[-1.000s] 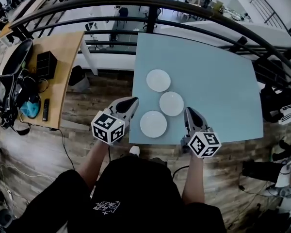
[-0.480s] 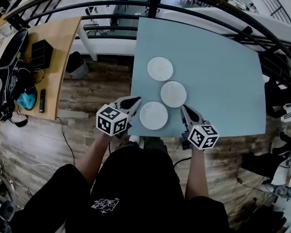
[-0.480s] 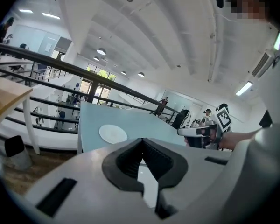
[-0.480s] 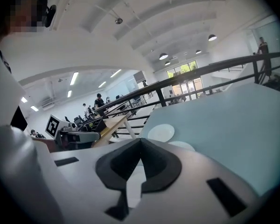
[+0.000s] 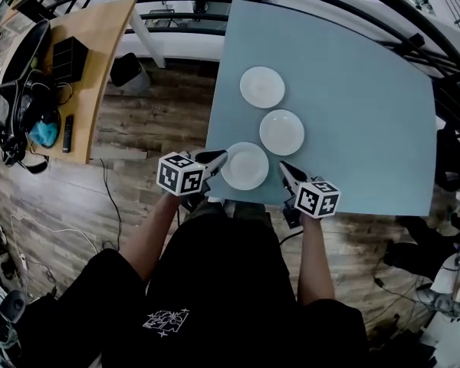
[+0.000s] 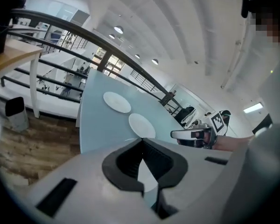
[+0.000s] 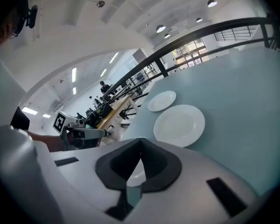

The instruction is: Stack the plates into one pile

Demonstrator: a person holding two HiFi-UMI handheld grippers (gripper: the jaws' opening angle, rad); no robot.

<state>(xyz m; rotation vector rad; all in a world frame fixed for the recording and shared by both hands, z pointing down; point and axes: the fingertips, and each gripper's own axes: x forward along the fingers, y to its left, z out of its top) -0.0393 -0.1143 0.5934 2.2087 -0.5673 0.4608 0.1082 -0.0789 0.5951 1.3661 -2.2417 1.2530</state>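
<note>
In the head view, three white plates are lying apart in a loose line on the pale blue worktop (image 5: pixel 353 113). The far plate (image 5: pixel 262 87) is sitting towards the railing (image 5: pixel 383 29). The middle plate (image 5: pixel 281 132) is lying a little nearer and to the right. The near plate (image 5: pixel 245 165) is resting close to the worktop's front edge. None of them is touching another or stacked. The left claw (image 5: pixel 219 156) is pointing at the near plate's left rim, and the right claw (image 5: pixel 284 167) is hovering just beside its right rim, so the plate is lying between them. Whether either tip is touching it cannot be told from here. A wooden desk (image 5: pixel 100 60) carrying dark gear is standing to the left, across a strip of plank floor (image 5: pixel 161 121).

In the left gripper view, the left claw's jaws are pressing together with nothing between them. The white of the near plate is showing just beyond them. The middle and far plates are lying further out, and the right claw is reaching in from the right.

In the right gripper view, the right claw's jaws are likewise pressing together and holding nothing. The near plate is peeking out under the tips, the other two plates are lying beyond, and the left claw is showing at the left.
</note>
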